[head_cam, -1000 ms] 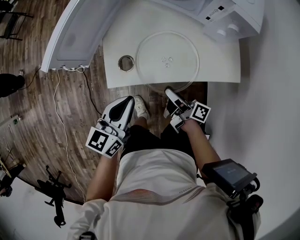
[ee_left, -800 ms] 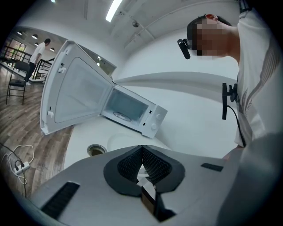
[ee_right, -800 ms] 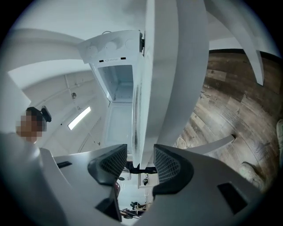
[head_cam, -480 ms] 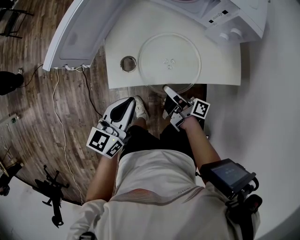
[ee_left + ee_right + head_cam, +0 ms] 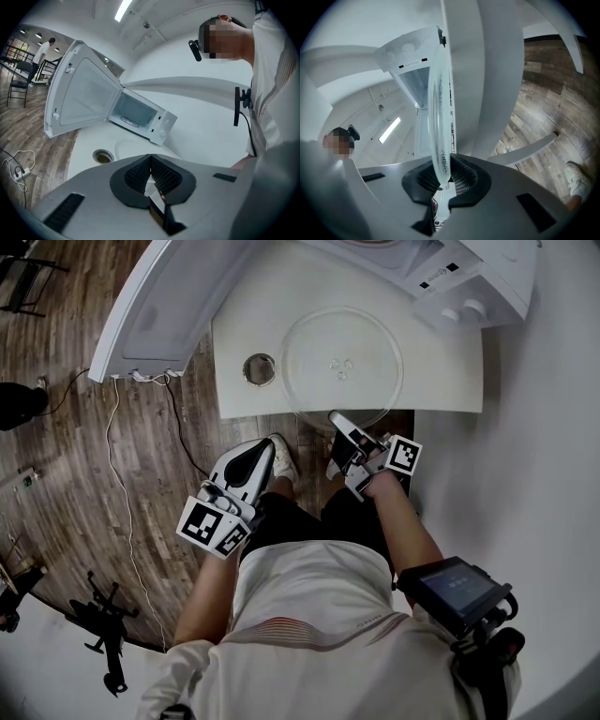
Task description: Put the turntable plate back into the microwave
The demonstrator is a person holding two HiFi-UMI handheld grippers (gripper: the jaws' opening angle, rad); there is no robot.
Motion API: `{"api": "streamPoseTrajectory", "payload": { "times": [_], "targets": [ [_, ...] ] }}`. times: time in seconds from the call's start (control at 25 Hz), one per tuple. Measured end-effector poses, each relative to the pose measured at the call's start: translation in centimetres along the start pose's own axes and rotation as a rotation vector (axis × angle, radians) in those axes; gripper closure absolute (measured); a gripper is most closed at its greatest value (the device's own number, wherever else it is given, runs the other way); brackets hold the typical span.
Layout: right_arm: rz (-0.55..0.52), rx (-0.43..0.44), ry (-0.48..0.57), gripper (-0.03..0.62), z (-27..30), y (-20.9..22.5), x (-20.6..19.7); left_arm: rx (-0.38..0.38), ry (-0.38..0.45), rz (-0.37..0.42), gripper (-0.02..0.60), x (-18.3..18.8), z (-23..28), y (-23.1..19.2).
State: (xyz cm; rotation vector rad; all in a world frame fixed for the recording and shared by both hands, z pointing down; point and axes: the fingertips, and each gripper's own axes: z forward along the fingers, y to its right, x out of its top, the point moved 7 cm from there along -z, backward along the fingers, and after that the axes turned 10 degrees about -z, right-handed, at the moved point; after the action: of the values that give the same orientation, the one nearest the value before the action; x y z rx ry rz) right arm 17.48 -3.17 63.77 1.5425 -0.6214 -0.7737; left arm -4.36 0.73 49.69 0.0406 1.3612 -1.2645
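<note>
1. Microwave door (image 5: pixel 155 301): swung wide open at the far left, reaching out past the desk (image 5: pixel 450 381). The way into the oven is free, so there is nothing for me to do here.

2. Left tool (image 5: pixel 260 448): pads together with nothing between them. It hangs off the desk's near edge, apart from everything. I would keep it spare to steady the plate if it sags.

3. Ring (image 5: pixel 259 369): small and round, just left of the plate. I cannot tell whether it is a hole or a fitting. I should lift clear of it.

4. Plate (image 5: pixel 342 357): clear glass, lying flat on the desk in front of the microwave. Its near rim juts a little over the desk's edge.

5. Right tool (image 5: pixel 338 421): the jaws are closing on that near rim, and the glass edge sits between the pads. Glass held at one edge will likely slip or droop. I want a deep bite and a settled grip before I lift, then a low, level carry.

6. Microwave (image 5: pixel 459 277): at the back right, with the cavity facing the open door. The plate should go in flat and seat centred, not be dropped.
</note>
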Motion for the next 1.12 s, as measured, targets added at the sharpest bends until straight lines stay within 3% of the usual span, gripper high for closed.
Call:
{"api": "streamPoseTrajectory", "payload": {
  "times": [0.68, 1.12],
  "targets": [
    [-0.168, -0.053, -0.001, 0.564, 0.2, -1.3, 0.3, -0.012, 0.013, -0.009, 0.572, 0.2, -0.1, -0.4],
    [-0.262, -0.017, 0.014, 0.565, 2.8, -5.5, 1.0, -0.048, 0.057, 0.000, 0.572, 1.6, -1.3, -0.8]
  ]
}}
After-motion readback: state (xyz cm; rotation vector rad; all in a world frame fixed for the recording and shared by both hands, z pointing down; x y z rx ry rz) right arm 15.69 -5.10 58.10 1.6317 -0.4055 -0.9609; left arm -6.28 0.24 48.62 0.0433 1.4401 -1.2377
